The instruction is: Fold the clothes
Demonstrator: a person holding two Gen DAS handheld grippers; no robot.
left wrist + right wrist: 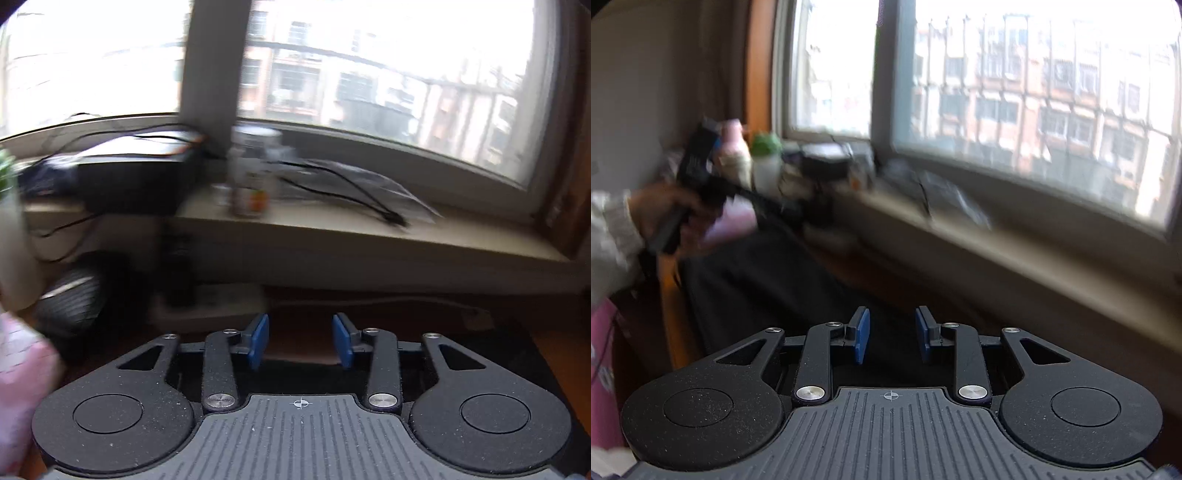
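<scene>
Grippers both empty, both views blurred. Your left gripper [300,341] has its blue pads spread with nothing between them; your right gripper [891,336] likewise stands parted, a somewhat narrower gap, nothing held.

Step in hand, as I judge it: an approach, not a fold. No cloth is pinched, and both tools point toward the windowsill [369,229] more than at any garment.

Clothes: a dark garment [757,280] lies spread on the surface ahead of the right gripper, running from near centre toward the far left. In the left view only a dark strip shows just past the pads. Pink fabric [22,387] sits at the near left edge; whether it is laundry or your own clothing you cannot tell.

Next move calls for tipping both tools down until an edge or corner of the dark garment is in sight, then closing on it one pad above, one below.

Surroundings: your left hand [665,218] with its tool crosses the far left of the right view. On the sill stand a clear jar [255,173], a dark box [136,177] and loose cables [351,192]. Keep any lifted cloth clear of them.
</scene>
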